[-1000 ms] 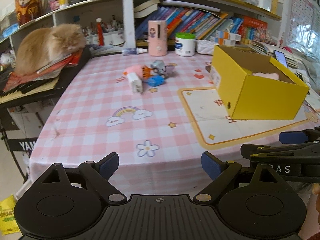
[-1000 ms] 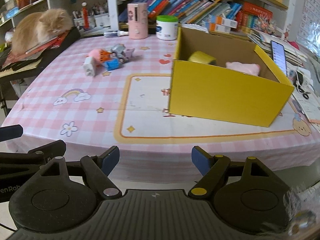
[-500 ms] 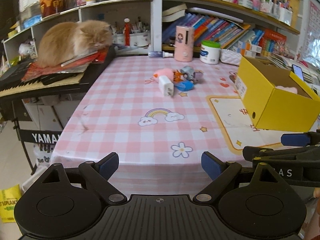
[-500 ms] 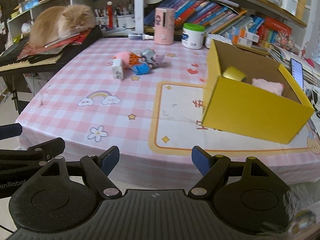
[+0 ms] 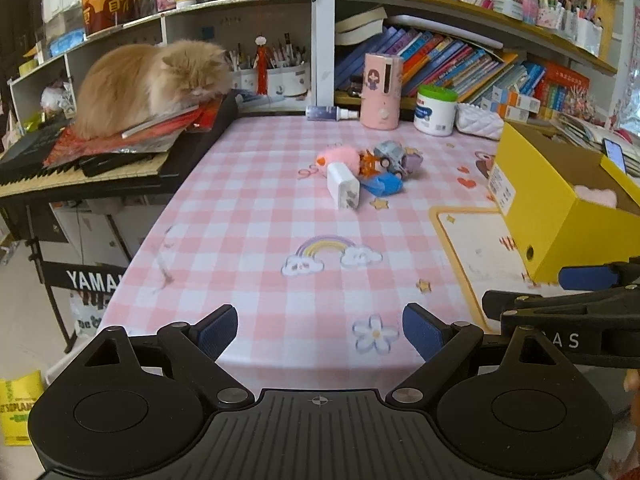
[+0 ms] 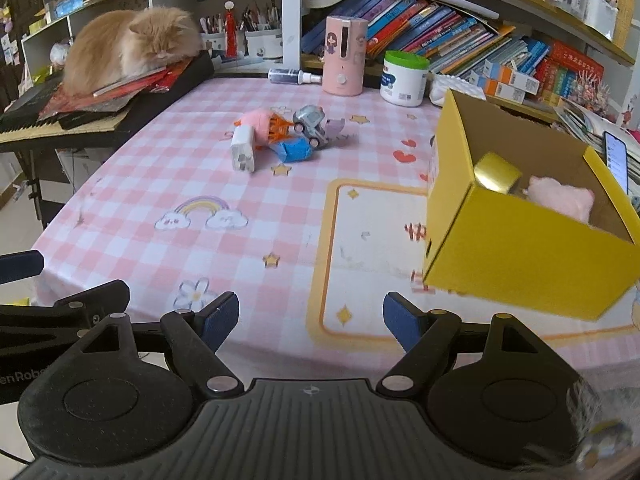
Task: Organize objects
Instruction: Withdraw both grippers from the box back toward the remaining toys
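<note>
Both claws hang side by side over the near edge of the desk point(image 5: 248, 240) w/ its pink checked cloth. Left claw point(image 5: 316, 330) is released, jaws wide, nothing btwn them; right claw point(image 6: 310, 318) likewise spread and empty. Toward the far side of the desk sits a small heap of stuff: white charger plug point(image 5: 342, 189) nearest, pink fluffy toy point(image 5: 338, 156) behind it, an orange bit, a grey toy truck point(image 5: 391, 155) and a blue piece point(image 5: 384, 185), all touching or just beside each other. Off to the right stands the open yellow box point(image 6: 520, 248), well apart from the heap, w/ a roll of gold tape point(image 6: 494, 172) and a pink plush point(image 6: 560, 198) already inside. An orange cat point(image 5: 148, 80) lies on papers atop a keyboard at the left.
</note>
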Available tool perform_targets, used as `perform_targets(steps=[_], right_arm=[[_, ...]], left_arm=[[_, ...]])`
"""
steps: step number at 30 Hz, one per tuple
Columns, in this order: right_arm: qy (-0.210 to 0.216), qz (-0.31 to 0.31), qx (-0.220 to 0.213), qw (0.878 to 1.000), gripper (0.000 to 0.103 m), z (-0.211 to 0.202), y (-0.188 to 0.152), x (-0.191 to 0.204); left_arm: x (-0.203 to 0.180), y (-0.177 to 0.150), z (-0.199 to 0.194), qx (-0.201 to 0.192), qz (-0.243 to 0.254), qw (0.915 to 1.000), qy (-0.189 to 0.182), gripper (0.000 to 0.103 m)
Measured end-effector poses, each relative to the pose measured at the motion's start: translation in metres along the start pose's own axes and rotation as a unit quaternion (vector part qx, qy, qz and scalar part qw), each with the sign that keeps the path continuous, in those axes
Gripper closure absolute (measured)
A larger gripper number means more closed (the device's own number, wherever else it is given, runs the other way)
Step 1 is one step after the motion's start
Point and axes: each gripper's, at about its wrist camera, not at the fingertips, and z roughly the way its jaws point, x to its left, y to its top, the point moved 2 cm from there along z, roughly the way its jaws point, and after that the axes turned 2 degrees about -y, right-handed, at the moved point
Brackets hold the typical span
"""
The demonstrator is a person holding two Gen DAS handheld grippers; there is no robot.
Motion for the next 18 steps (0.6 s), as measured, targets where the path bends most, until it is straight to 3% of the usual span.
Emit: perform_targets(steps=[18], right_arm=[[0.028, -0.008, 0.004, 1.000, 0.025, 0.086, 0.081, -0.026]], left_arm=[[-0.004, 0.058, 0.080, 0.013, -0.020, 0.9996, 0.018, 0.012]])
